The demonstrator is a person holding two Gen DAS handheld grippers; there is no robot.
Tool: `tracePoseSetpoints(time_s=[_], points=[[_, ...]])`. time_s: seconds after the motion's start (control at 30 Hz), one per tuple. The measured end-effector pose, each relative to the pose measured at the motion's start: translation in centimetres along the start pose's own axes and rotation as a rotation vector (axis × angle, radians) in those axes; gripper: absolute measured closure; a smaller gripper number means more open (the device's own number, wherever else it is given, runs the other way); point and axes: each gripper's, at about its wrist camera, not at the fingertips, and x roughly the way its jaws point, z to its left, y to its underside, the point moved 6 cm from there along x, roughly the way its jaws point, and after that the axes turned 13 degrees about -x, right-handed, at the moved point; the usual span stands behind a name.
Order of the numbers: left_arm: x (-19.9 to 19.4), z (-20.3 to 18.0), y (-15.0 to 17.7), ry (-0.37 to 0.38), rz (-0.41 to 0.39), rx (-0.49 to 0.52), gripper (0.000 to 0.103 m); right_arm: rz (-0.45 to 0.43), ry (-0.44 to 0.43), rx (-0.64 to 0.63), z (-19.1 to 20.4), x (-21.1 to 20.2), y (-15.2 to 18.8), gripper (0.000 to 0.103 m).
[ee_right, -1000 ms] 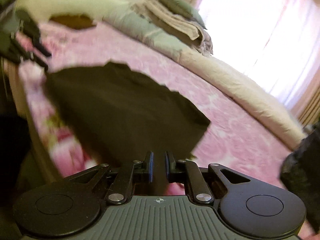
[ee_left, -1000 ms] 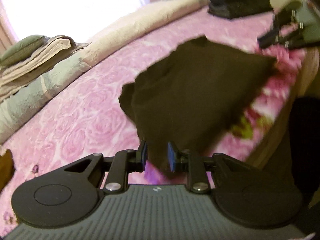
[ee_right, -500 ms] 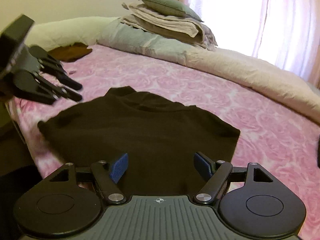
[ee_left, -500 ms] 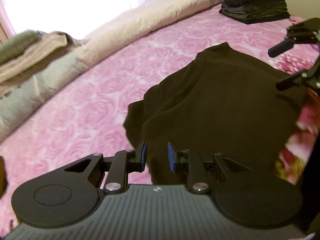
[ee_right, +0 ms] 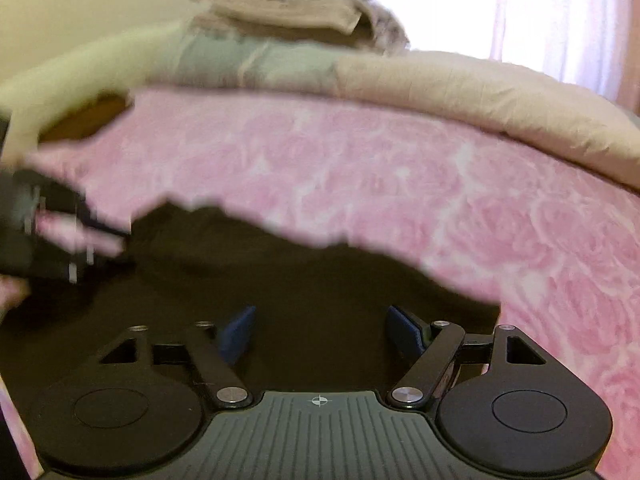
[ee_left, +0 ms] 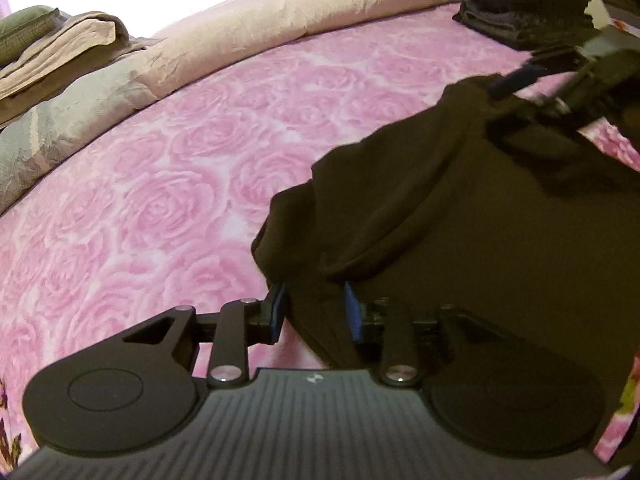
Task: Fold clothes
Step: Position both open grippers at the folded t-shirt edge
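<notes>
Left claw [ee_left: 314,312] opening around dark garment [ee_left: 480,240], right claw [ee_right: 320,332] closing

No words, brands or numbers can be read anywhere. The only marks are small symbols — a pale emblem on the ribbed body of the left tongs [ee_left: 314,312] and a crosshair circle on the right tongs [ee_right: 318,328].

Matt dark brown knit cloth in the garment [ee_left: 480,216], soft and creased. Smooth printed cotton-like fabric on the pink rose bedspread [ee_left: 160,184]. Crinkled beige quilt [ee_left: 304,8] cloth. Matt black plastic on the left gripper [ee_left: 314,312], ribbed grey body, shiny metal rivets, blue rubbery pads [ee_left: 276,312].
</notes>
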Motion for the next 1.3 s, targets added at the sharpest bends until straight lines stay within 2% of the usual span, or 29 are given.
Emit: tracePoseSetpoints(time_s=[0.07,0.13,0.23,0.33,0.43,0.53,0.6,0.67,0.77,0.87,0.93,1.0,1.1,1.3], points=[[-0.7,0.1,-0.5,0.004,-0.030,-0.012,0.077,0.006,-0.028,-0.006,-0.1,0.6,-0.8,0.043],[-1.4,0.2,-1.1,0.013,-0.058,-0.038,0.082,0.038,-0.027,-0.028,-0.2,1.9,-0.9,0.043],[-1.7,0.1,-2.4,0.048,-0.082,-0.073,0.082,0.061,-0.023,-0.007,-1.1,3.3,-0.8,0.043],[-0.4,-0.6,-3.3,0.055,-0.070,-0.051,0.082,0.053,-0.020,0.035,-1.9,3.8,-0.8,0.043],[2.1,-0.7,-3.1,0.034,0.001,-0.023,0.083,0.044,0.008,0.024,-1.4,2.6,-0.8,0.042],[3.1,-0.5,-2.8,0.019,0.023,-0.025,0.083,0.020,0.030,0.005,-0.5,0.1,-0.5,0.042],[2.6,-0.4,-2.9,-0.002,0.025,-0.028,0.083,0.001,0.003,-0.004,0.6,-1.8,0.0,0.042],[1.4,-0.6,-2.8,-0.030,0.018,-0.019,0.083,0.035,-0.007,-0.048,1.9,-2.8,1.1,0.042],[-1.1,-1.4,-2.3,-0.058,0.013,0.000,0.083,0.087,0.053,-0.141,3.2,-4.1,2.9,0.042],[-3.5,-2.6,-1.4,-0.072,0.019,0.023,0.083,0.040,0.038,-0.095,4.1,-7.0,3.6,0.042],[-4.5,-3.8,-0.4,-0.063,0.038,0.043,0.083,0.021,0.021,-0.127,5.7,-8.6,4.0,0.042],[-4.7,-4.7,0.7,-0.061,0.061,0.060,0.083,0.030,0.005,-0.167,7.3,-9.4,4.9,0.042],[-4.5,-5.4,1.9,-0.062,0.095,0.063,0.083,0.098,-0.020,-0.169,8.5,-8.7,6.8,0.042],[-5.2,-6.2,3.2,-0.067,0.102,0.079,0.083,0.076,0.032,-0.177,9.3,-10.7,6.7,0.042]])
